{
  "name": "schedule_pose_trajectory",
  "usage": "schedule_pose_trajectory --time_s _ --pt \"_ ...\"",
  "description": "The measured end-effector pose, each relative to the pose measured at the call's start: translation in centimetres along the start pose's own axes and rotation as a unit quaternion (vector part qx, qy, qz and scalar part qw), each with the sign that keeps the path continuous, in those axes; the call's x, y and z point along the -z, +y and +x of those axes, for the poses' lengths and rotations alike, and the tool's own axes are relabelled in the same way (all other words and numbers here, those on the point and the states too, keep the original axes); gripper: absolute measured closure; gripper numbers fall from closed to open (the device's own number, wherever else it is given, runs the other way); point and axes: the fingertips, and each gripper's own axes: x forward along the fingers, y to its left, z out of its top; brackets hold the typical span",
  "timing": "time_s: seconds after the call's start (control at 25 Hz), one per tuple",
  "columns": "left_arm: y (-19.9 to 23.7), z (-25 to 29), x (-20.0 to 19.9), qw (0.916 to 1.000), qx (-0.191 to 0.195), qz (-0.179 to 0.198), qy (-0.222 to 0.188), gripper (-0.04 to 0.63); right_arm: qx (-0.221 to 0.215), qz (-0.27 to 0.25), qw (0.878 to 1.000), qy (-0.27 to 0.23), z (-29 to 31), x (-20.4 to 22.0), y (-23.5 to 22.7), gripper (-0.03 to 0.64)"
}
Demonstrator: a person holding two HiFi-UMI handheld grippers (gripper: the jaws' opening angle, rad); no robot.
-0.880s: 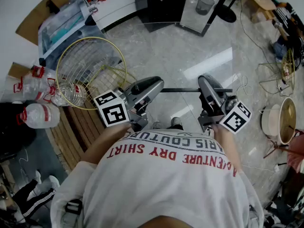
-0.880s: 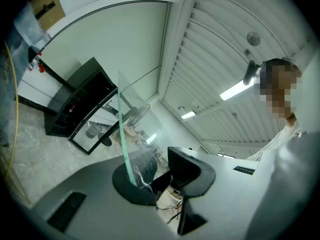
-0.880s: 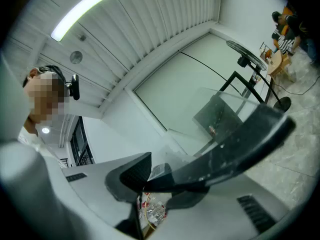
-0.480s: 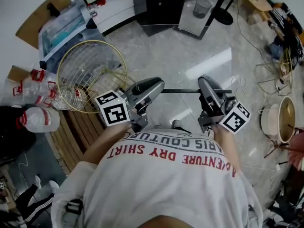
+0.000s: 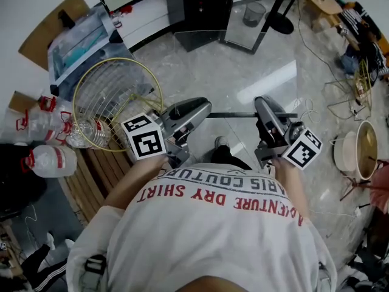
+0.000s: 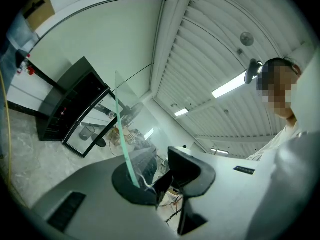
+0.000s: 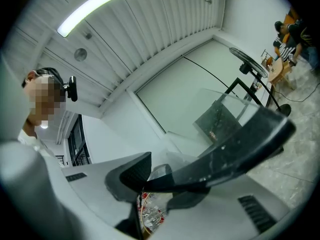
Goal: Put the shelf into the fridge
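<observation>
A polished grey stone floor (image 5: 316, 72) is seen from above, with a black fridge (image 5: 203, 2) standing at its far side, its glass door swung open to the right. A round wire basket (image 5: 115, 99) is set on wooden slats (image 5: 106, 163) at the left, with large clear water bottles (image 5: 51, 160) beside it, and a small bin (image 5: 254, 14) is placed near the fridge. The glass shelf (image 5: 234, 115) is carried level above the floor, well apart from the fridge, its dark near edge spanning the gap between the two grippers and its clear pane reaching forward from there. The left gripper (image 5: 202, 109) is clamped on the left end of the shelf; in the left gripper view the pane (image 6: 122, 129) is seen edge-on, greenish, pinched between the jaws of that gripper (image 6: 160, 181). The right gripper (image 5: 263, 104) is closed on the right end; in the right gripper view the dark edge strip (image 7: 235, 149) is gripped between the jaws of that gripper (image 7: 160, 181) and runs out to the right. Both grippers are held in front of a person in a white printed shirt (image 5: 219, 224).
</observation>
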Motion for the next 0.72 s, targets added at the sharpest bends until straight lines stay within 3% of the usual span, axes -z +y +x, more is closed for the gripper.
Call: schedule_pose_trajectory --time_s 0.4,0.72 --pt "1.0 1.4 -1.0 0.9999 0.006 0.011 0.0 0.497 -0.012 -0.026 1.0 -0.001 1.1 -1.3 -1.2 0.522" --pt "4.5 4.1 -3.2 0.9998 -0.014 0.012 -0.003 0.497 -0.024 -0.012 1.0 0.002 4.0 -2.9 -5.4 0.522"
